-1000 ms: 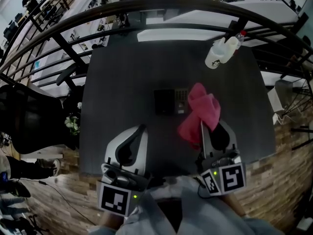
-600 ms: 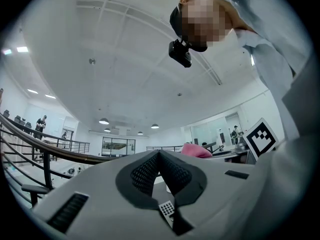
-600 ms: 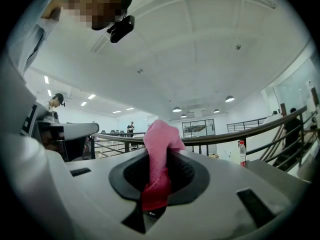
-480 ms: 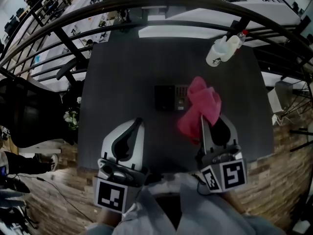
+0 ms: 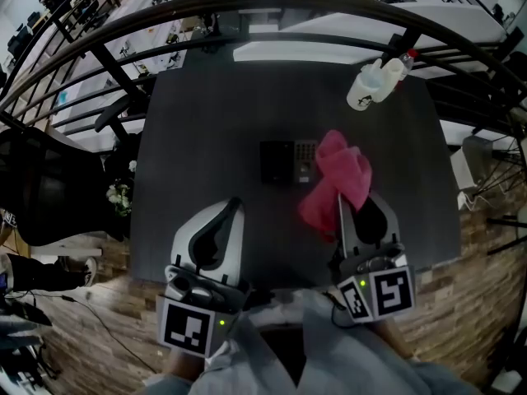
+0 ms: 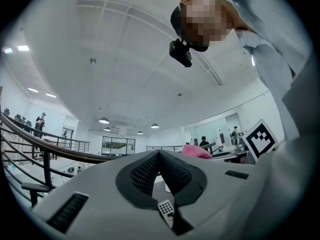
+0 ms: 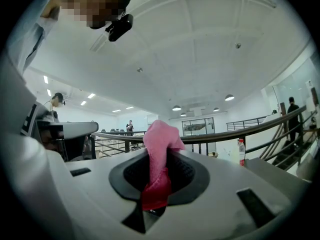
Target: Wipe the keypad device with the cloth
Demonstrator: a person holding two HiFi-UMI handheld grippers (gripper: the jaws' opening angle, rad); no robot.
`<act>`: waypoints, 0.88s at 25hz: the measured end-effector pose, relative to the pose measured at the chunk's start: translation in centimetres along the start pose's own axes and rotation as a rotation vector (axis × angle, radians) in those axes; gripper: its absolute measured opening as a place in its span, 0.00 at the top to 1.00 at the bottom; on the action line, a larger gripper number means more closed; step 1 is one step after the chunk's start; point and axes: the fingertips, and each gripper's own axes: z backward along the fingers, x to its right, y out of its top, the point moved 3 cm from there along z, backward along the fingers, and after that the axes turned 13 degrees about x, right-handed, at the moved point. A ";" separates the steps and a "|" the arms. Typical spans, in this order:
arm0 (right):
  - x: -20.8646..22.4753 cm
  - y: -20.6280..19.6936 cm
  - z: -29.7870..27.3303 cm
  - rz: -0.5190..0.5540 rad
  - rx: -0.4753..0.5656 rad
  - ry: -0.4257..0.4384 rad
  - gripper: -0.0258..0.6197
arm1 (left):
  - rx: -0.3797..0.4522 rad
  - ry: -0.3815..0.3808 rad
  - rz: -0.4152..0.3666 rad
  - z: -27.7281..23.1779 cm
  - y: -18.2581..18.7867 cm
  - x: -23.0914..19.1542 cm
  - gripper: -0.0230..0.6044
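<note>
The right gripper (image 5: 341, 211) keeps its jaws clamped on the pink cloth (image 5: 339, 179), just beside the keypad device (image 5: 287, 163) on the table (image 5: 206, 122). The left gripper (image 5: 233, 208) has its jaws together, with nothing between them.

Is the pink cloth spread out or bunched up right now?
Bunched up. The pink cloth is crumpled into a wad, one end pinched in the right gripper.

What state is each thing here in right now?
left gripper: fingers shut, empty.
right gripper: fingers shut on cloth.
cloth: bunched, held up, covering the right edge of keypad device in the head view.
keypad device: flat on table, keys up.
bottle: upright, capped.
</note>
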 end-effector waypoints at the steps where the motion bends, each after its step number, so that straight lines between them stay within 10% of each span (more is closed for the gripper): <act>1: 0.0 0.0 0.1 -0.001 -0.002 0.000 0.85 | -0.001 0.000 0.000 0.0 0.0 0.0 0.96; 22: -0.3 -0.3 0.5 0.004 -0.027 0.008 0.85 | -0.003 0.002 0.006 0.5 0.0 0.2 0.96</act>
